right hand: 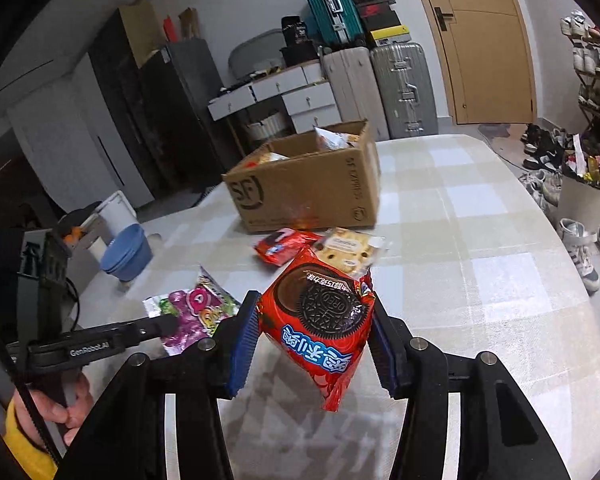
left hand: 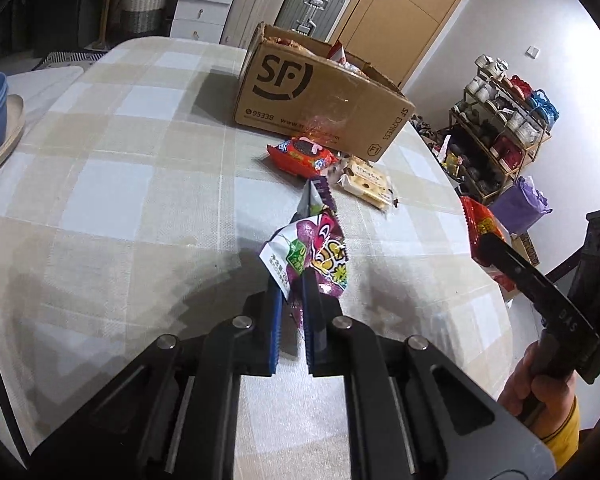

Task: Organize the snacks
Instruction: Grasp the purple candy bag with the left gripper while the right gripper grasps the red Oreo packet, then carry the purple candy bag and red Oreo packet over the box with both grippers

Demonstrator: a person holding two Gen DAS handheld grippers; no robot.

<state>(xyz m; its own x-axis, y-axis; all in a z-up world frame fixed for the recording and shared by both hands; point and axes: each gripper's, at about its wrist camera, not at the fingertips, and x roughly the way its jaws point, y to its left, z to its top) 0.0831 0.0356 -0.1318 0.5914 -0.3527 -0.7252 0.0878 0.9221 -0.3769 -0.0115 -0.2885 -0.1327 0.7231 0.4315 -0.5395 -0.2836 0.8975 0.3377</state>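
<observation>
Both tools are clamped: left tool (left hand: 294, 312) on purple candy bag (left hand: 312, 252), right tool (right hand: 314, 344) on red Oreo packet (right hand: 320, 328); brown cardboard box (right hand: 312, 188) lies ahead, nearer the right.

"SF", "95338" on carton (left hand: 312, 96); "OREO" on packet (right hand: 320, 320)

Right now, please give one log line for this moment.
left gripper: shut on purple candy bag | right gripper: shut on red Oreo pack | box: open
</observation>
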